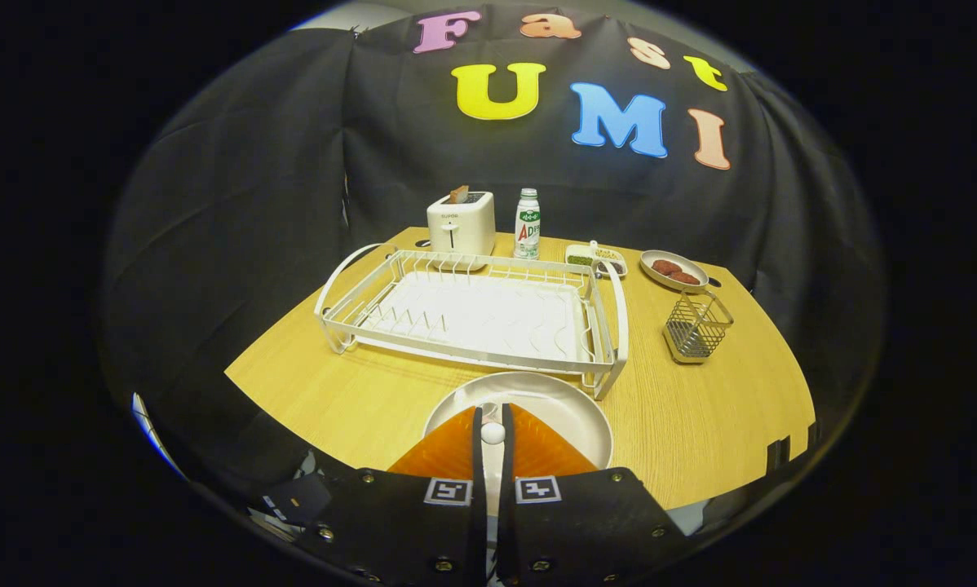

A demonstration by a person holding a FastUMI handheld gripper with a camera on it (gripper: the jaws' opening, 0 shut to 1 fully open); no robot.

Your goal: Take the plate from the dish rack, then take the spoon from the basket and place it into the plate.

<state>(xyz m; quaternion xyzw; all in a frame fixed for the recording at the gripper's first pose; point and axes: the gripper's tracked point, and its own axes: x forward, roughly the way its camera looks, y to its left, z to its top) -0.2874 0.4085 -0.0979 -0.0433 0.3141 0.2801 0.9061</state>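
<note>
The jaws (492, 430) are clenched on a white spoon (492, 433) above the plate (574, 412), which lies on the bench (700, 416) just before the empty dish rack (472, 314); the basket (695, 328) stands beside it.

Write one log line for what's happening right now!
plate: on table before dish rack | spoon: clamped in gripper jaws over plate | basket: empty | step: spoon not released

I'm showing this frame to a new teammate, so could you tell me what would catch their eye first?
Probably the orange gripper, its fingers shut on a white spoon over the white plate on the wooden table. Just beyond lies the white dish rack, with the wire basket to its right.
</note>
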